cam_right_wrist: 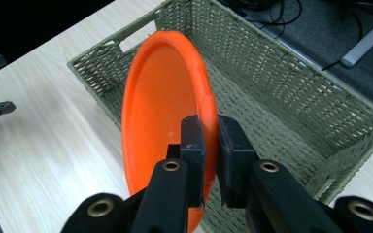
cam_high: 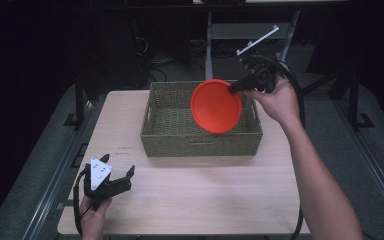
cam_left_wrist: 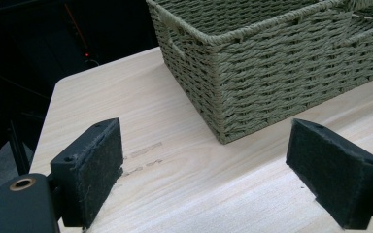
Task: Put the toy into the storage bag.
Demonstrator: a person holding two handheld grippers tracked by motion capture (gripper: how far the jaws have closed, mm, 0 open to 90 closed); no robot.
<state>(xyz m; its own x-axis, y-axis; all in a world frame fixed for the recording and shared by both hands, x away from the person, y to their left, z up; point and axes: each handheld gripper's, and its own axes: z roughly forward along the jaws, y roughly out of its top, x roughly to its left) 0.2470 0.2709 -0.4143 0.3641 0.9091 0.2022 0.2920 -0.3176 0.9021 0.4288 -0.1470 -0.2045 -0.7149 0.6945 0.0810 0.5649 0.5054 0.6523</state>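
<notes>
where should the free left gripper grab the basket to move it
Left gripper: take the basket by the handle slot in its end wall, coming from the table side. The slot lets one jaw pass through the wall, with the other over the rim.

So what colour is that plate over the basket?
The plate is bright orange, clearest in the right gripper view.

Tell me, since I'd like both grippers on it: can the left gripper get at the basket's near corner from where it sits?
Probably yes. The left gripper is open, and bare table lies between its jaws and the basket corner. The right gripper holds the plate farther right.
</notes>
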